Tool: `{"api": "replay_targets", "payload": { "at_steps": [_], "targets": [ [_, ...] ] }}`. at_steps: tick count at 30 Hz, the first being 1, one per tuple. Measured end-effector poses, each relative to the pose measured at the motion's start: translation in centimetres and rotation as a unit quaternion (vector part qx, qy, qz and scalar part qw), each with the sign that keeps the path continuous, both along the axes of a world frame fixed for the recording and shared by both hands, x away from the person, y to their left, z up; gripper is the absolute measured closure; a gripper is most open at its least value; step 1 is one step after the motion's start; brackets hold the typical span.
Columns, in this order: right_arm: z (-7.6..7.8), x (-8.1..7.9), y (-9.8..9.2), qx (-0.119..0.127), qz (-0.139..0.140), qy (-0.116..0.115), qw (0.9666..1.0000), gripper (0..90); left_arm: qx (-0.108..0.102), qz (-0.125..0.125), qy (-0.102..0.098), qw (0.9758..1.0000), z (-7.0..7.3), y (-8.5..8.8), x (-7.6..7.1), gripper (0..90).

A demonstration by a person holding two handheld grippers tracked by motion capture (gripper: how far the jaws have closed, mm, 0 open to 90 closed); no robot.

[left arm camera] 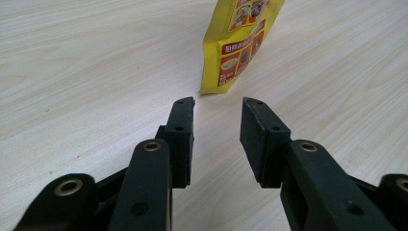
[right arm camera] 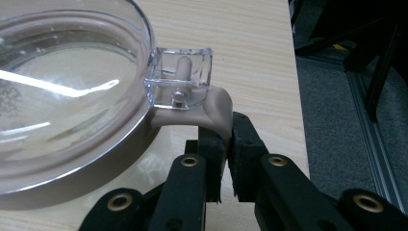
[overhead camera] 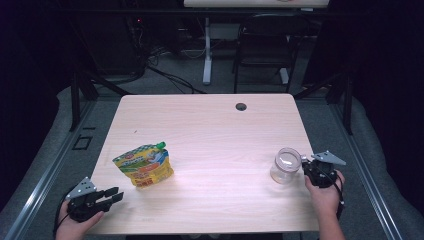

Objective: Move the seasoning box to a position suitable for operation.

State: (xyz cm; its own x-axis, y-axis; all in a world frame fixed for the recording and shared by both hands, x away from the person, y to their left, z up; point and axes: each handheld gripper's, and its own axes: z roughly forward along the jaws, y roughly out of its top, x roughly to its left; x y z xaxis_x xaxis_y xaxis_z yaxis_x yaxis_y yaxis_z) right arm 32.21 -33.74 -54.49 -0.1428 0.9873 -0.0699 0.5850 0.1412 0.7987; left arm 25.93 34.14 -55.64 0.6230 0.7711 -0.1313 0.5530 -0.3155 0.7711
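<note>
Right claw (right arm camera: 226, 139) pinching jar (overhead camera: 286, 165) latch tab (right arm camera: 219, 110); best to pull gently, away from jar, keeping grip firm.

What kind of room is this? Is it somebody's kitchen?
Probably not a kitchen; it looks like a lab or workshop. A plain wooden table stands on grey carpet between dark curtains, cables trail across the floor behind it, and a black chair waits by another desk.
</note>
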Motion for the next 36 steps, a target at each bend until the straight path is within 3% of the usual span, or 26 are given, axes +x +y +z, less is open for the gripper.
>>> {"api": "replay_targets", "payload": {
  "at_steps": [11, 16, 21, 30, 32, 36],
  "targets": [
    [0.0, -0.1, 0.7, 0.004, -0.015, -0.015, 0.9998, 85.9, 0.002, -0.001, -0.001, 1.0, 0.0, 0.1, 0.0, 65.8],
    [0.0, -0.1, 1.0, 0.012, -0.017, -0.007, 0.9998, 86.0, 0.002, 0.0, -0.002, 1.0, 0.0, 0.1, 0.1, 65.8],
    [0.3, -0.4, 2.1, 0.009, -0.001, -0.005, 0.9999, 86.0, -0.002, 0.0, -0.001, 1.0, 0.0, 0.0, 0.1, 65.8],
    [1.4, -0.9, 6.6, 0.02, 0.05, -0.019, 0.9984, 86.0, 0.007, -0.011, -0.004, 0.9999, 0.3, -0.8, -0.1, 65.7],
    [1.5, -1.1, 8.4, 0.021, 0.07, -0.021, 0.9971, 85.9, 0.007, -0.018, -0.007, 0.9998, 0.5, -1.2, -0.2, 65.7],
    [1.4, -1.4, 10.3, 0.023, 0.088, -0.021, 0.9956, 86.0, 0.005, -0.025, -0.007, 0.9997, 0.5, -1.4, -0.2, 65.7]
  ]
}}
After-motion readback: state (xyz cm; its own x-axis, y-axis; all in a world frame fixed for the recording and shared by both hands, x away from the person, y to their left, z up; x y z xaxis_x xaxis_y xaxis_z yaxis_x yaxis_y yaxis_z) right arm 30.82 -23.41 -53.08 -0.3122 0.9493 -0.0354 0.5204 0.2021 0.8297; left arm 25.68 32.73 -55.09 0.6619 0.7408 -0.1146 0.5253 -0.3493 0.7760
